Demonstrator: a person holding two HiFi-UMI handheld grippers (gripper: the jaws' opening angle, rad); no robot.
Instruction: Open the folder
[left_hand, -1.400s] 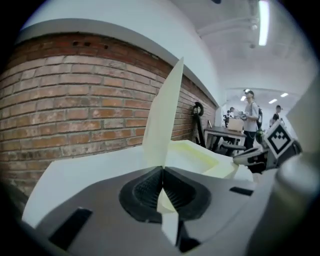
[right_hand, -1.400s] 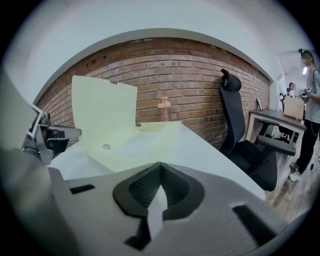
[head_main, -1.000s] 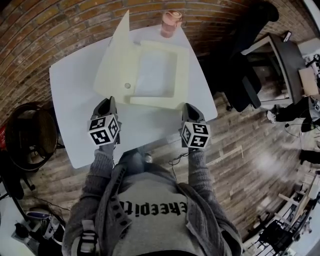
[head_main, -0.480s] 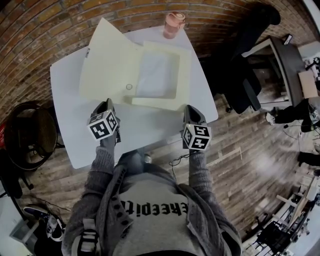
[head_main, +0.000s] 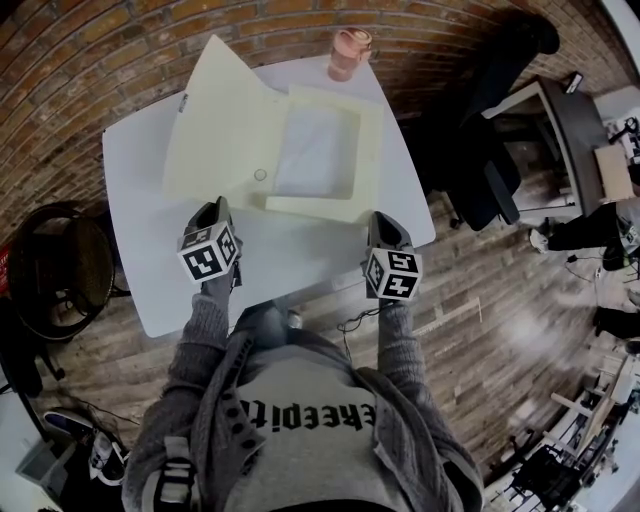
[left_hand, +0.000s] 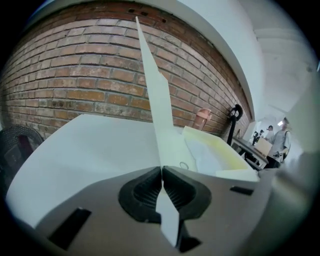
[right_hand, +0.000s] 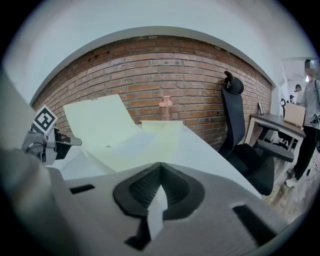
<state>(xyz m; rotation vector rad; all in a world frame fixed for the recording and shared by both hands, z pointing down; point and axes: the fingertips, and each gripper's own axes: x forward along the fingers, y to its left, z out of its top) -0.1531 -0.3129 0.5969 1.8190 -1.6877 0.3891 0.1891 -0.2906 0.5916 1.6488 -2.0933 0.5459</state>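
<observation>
On the white table in front of me lies the folder, and it is open. Its cover is lifted up and leans over to my left, away from the bottom part. The bottom part lies flat, with a white sheet inside it.

My left gripper is at the near edge of the cover. In the left gripper view its two fingers are pressed tight on the thin cover, which stands up between them like a tall wall.

My right gripper is just beside the near right corner of the folder. In the right gripper view its fingers are pressed together, and I see nothing held between them. I can't tell if it touches the folder.

At the far edge of the table stands a pink cup, just behind the folder. A black chair is off to the right of the table, and a brick wall is behind it all.
</observation>
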